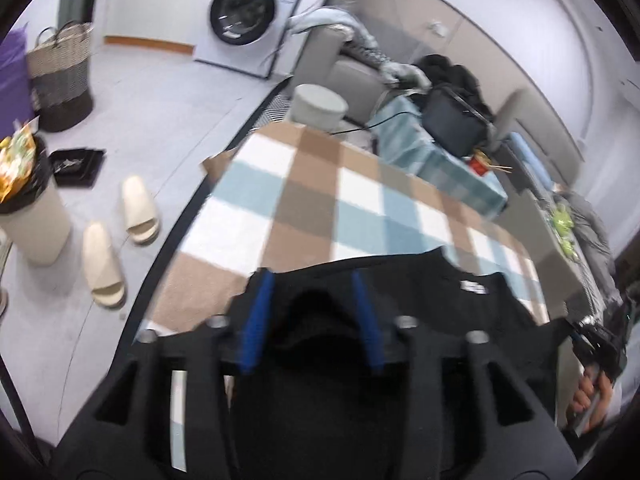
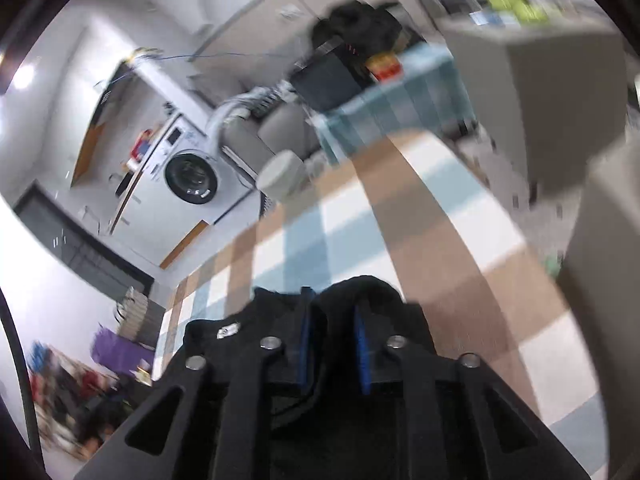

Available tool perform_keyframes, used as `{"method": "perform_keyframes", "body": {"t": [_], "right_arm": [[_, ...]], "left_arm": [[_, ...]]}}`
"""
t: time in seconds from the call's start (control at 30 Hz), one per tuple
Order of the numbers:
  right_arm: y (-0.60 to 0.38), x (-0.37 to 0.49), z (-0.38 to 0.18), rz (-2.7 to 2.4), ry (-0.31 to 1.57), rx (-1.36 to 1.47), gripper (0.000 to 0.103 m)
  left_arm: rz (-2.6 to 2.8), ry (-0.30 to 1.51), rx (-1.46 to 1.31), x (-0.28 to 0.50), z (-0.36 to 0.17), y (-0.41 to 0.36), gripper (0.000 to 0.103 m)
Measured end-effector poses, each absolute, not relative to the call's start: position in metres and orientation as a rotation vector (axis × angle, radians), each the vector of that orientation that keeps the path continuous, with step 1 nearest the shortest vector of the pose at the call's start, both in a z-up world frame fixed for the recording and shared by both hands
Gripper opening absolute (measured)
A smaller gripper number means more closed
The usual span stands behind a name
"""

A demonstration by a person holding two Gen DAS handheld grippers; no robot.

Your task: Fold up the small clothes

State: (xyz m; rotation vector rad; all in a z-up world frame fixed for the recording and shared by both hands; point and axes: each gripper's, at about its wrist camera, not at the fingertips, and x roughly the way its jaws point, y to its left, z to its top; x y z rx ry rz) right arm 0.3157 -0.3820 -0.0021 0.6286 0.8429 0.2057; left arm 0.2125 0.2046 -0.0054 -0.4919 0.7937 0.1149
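Note:
A black garment [image 1: 420, 280] lies on the checked brown, white and blue cloth [image 1: 304, 184] of the table, its small white label [image 1: 474, 286] facing up. My left gripper [image 1: 312, 312] rests over its left part. The blue pads [image 1: 258, 312] stand well apart, with a loose hump of black cloth between them that they do not press. In the right wrist view the same garment [image 2: 360, 292] bunches up around my right gripper [image 2: 332, 336]. There the blue pads [image 2: 362, 344] sit close together with a fold of cloth pinched between them. A hand [image 1: 592, 396] holding the right gripper shows at the far right.
On the floor to the left are a washing machine [image 1: 248, 12], a woven basket [image 1: 60, 76], a full bin [image 1: 28, 208] and two cream slippers [image 1: 138, 208]. A round stool [image 1: 318, 106] stands past the table's far edge. Behind it are a sofa [image 1: 356, 76] and a teal-covered low table [image 1: 440, 156].

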Motion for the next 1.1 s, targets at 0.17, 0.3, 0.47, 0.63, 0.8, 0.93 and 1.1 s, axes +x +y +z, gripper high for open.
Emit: {"method": "perform_keyframes", "body": {"t": [0.17,0.3,0.47,0.63,0.8,0.93,1.1], "right_arm": [[-0.389,0.303,-0.01,0.243,0.874,0.636,0.023],[-0.374,0.303,-0.014,0.302,0.911,0.627,0.028],[-0.348,0.313,-0.021,0.374,0.941,0.622,0.036],[-0.335,0.347,-0.023,0.374,0.902,0.679,0.037],[-0.351,0.346,-0.015,0.321,0.857,0.71,0.039],[-0.363,0.33,-0.005,0.279,0.849,0.641,0.042],[-0.381,0.311,-0.005,0.228,0.863,0.609,0.043]], "left_arm": [[0.076,0.816,-0.481,0.2,-0.014,0.204,0.042],[0.042,0.834,-0.457,0.192,-0.015,0.192,0.047],[-0.007,0.833,-0.45,0.181,-0.013,0.183,0.05],[-0.008,0.838,-0.474,0.177,-0.01,0.183,0.05],[-0.024,0.814,-0.455,0.166,-0.004,0.18,0.056],[-0.05,0.811,-0.401,0.163,-0.004,0.169,0.057],[-0.062,0.86,-0.358,0.18,-0.018,0.154,0.057]]}}
